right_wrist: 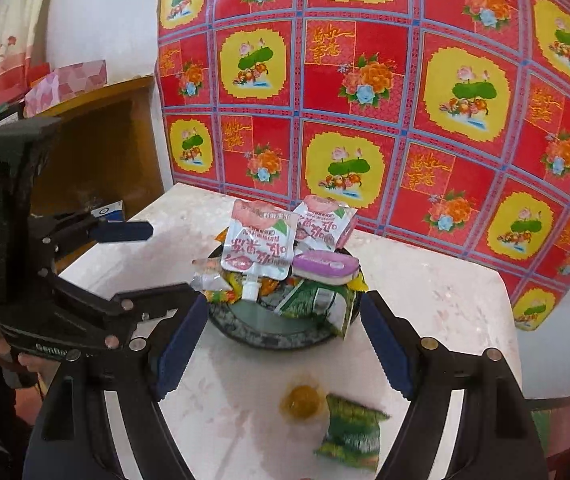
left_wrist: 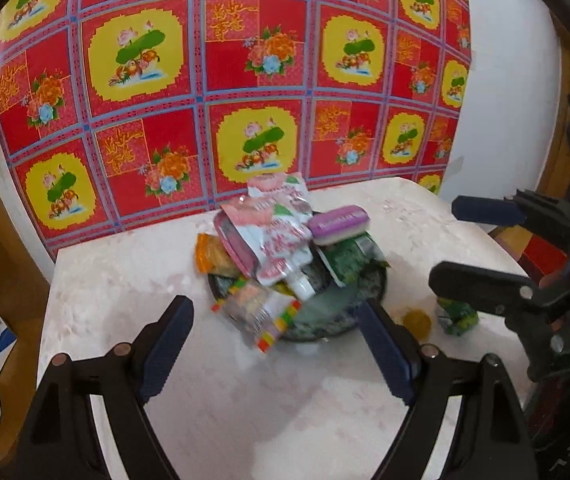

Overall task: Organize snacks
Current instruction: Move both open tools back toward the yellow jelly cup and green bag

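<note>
White table (right_wrist: pixel 425 300) sits under us, with a red flowery cloth (right_wrist: pixel 365 80) hanging on the wall behind. Closest to us, our left gripper (left_wrist: pixel 275 344) and right gripper (right_wrist: pixel 285 344) both stand wide apart, holding nothing, and a green snack pack (right_wrist: pixel 351 432) lies beside a yellow candy (right_wrist: pixel 299 400). Farther back, the dark bowl (right_wrist: pixel 245 332) is piled with snacks (right_wrist: pixel 261 244).

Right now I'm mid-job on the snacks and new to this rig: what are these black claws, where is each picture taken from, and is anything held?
They are two hand-held grippers, each with its own camera looking along its fingers. The left gripper and right gripper are both open and hold nothing. Each also shows in the other's view. On the white table a dark bowl is piled with snack packets. Beside it lie a green packet and a small yellow candy.
</note>
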